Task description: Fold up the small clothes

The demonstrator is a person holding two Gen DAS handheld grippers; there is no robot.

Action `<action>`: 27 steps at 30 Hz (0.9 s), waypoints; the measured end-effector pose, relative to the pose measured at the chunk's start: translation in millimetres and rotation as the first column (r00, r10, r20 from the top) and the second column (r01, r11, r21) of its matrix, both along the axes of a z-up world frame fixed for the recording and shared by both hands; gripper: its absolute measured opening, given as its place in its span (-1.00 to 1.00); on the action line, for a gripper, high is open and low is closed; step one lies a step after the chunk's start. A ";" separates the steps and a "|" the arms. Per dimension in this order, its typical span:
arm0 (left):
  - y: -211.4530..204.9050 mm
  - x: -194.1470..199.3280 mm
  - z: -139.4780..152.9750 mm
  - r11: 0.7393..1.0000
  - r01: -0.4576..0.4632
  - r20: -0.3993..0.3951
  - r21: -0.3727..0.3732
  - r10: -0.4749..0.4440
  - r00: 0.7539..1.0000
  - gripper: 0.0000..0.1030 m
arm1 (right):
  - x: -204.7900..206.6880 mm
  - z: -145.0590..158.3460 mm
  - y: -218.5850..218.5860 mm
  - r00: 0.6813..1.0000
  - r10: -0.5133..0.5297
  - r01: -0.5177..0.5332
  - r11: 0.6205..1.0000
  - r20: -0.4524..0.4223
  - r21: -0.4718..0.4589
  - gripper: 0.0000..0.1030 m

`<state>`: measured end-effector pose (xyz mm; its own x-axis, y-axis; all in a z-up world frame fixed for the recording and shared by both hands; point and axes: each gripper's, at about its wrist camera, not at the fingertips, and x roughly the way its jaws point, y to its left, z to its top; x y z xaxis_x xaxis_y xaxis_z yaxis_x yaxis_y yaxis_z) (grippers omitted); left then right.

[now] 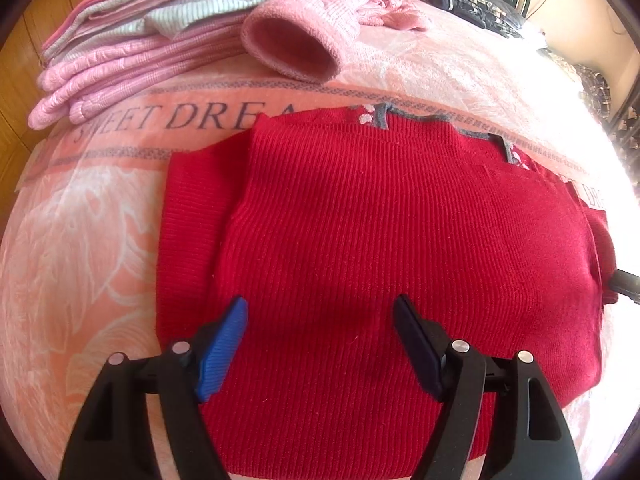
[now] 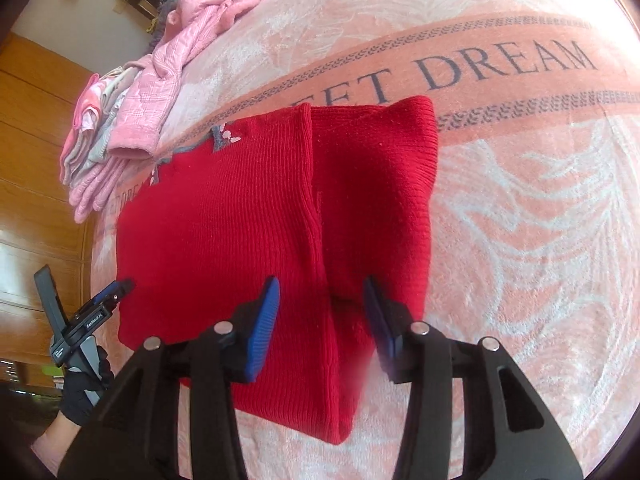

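Note:
A red knitted sweater (image 1: 380, 240) with a grey-trimmed collar lies flat on the pink blanket, both sleeves folded in over its body. My left gripper (image 1: 320, 312) hovers open over the sweater's near hem, nothing between its blue pads. In the right wrist view the same sweater (image 2: 224, 232) shows its folded sleeve (image 2: 376, 208) on the right. My right gripper (image 2: 320, 296) is open above that sleeve's lower end, holding nothing. The left gripper (image 2: 116, 292) appears at the sweater's left edge, held by a black-gloved hand (image 2: 84, 392).
A stack of folded pink and grey clothes (image 1: 132, 52) sits at the far left, with a pink sleeve cuff (image 1: 296, 44) lying open beside it. A crumpled pink garment (image 2: 224, 4) lies further back. The pink "SWEET DREAM" blanket (image 2: 520, 208) covers the bed. Wooden panelling (image 2: 32, 152) is at left.

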<state>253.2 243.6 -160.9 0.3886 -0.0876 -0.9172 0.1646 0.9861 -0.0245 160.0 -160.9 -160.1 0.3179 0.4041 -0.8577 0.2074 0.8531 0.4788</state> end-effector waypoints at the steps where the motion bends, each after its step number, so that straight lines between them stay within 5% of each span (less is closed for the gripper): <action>1: -3.1 0.8 2.0 1.000 0.009 0.000 -0.007 -0.009 1.000 0.47 | -7.8 -1.5 -4.9 1.000 -0.010 0.011 0.999 -0.010 0.036 -0.02; 7: -20.4 7.2 1.6 0.999 0.022 -0.008 -0.033 -0.022 1.000 0.47 | -27.4 -30.2 -17.6 0.997 0.001 0.009 0.991 -0.079 0.134 0.07; 27: -29.0 18.9 -26.9 0.999 -0.015 -0.053 -0.034 0.013 0.998 0.55 | 9.9 -58.2 -23.3 0.999 -0.038 0.028 0.924 0.017 0.382 0.18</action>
<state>272.1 214.6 -187.8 0.3410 -0.1144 -0.9331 0.1481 0.9867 -0.0668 169.9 -184.2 -218.2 0.3552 0.6881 -0.6327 0.2169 0.5977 0.7718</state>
